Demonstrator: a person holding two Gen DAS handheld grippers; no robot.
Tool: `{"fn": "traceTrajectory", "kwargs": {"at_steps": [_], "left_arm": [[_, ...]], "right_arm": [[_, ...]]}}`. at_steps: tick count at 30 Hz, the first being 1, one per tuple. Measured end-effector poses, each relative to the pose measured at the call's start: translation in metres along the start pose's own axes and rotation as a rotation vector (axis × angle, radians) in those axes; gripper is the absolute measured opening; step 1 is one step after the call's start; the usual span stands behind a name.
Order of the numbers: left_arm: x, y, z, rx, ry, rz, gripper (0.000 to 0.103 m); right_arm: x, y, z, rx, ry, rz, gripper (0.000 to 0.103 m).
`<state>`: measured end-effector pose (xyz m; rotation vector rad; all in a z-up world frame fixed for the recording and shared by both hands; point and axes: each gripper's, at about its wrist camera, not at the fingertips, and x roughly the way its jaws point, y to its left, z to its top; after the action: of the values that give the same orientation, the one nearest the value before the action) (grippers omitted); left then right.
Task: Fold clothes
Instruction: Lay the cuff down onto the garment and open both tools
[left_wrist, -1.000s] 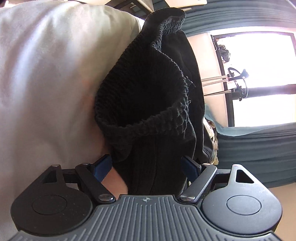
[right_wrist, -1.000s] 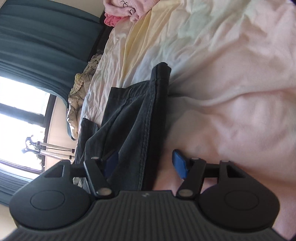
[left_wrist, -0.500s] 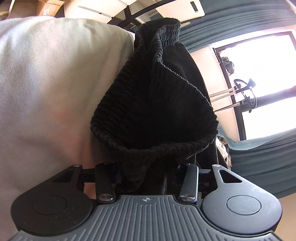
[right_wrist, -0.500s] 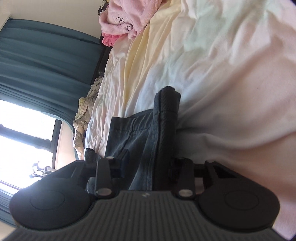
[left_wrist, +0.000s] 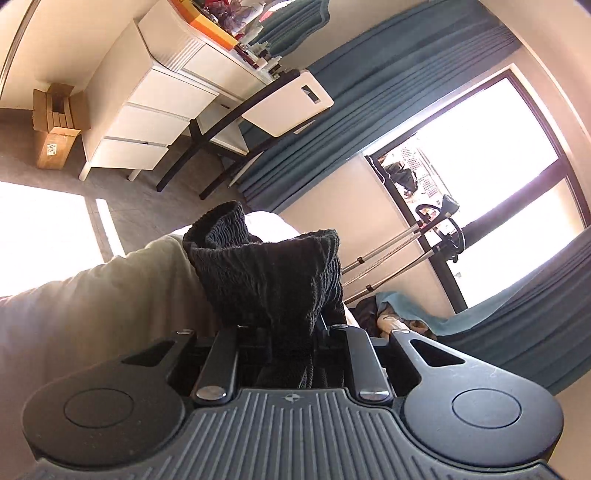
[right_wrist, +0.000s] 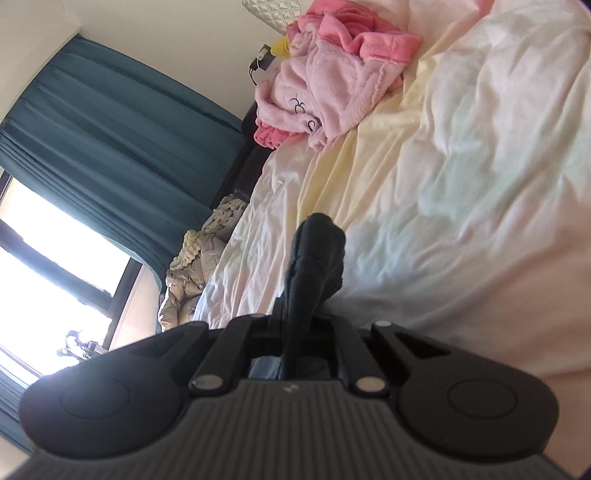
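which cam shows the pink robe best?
Right wrist: the pink robe lies crumpled at the far end of the bed, in clear sight. Left wrist faces the desk and window; no robe there.

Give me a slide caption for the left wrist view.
Left claw shut on black waistband, lifted off the bed.

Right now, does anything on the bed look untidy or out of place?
Yes. A pink fleece garment lies crumpled in a heap at the bed's far end, unfolded. The cream sheet is wrinkled all over.
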<state>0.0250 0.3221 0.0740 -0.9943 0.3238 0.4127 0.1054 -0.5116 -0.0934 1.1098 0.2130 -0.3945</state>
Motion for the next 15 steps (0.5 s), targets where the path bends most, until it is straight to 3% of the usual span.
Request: {"fn": "traceTrajectory", "kwargs": {"at_steps": [2, 7, 9, 12, 15], "left_arm": [[0.003, 0.018, 0.005, -0.03, 0.022, 0.047, 0.019], [0.01, 0.075, -0.002, -0.082, 0.069, 0.129, 0.02], [0.005, 0.093, -0.001, -0.094, 0.072, 0.138, 0.02], [0.005, 0.1, -0.002, -0.067, 0.08, 0.135, 0.021], [0.004, 0.092, -0.005, 0.028, 0.091, 0.166, 0.029]], "right_arm": [[-0.002, -0.01, 0.004, 0.039, 0.0, -0.046, 0.005], [0.01, -0.057, -0.01, 0.197, 0.116, -0.222, 0.005], [0.009, -0.066, -0.014, 0.229, 0.119, -0.221, 0.005], [0.006, -0.056, -0.015, 0.164, 0.113, -0.223, 0.006], [0.002, -0.049, -0.016, 0.098, 0.117, -0.25, 0.013]]}}
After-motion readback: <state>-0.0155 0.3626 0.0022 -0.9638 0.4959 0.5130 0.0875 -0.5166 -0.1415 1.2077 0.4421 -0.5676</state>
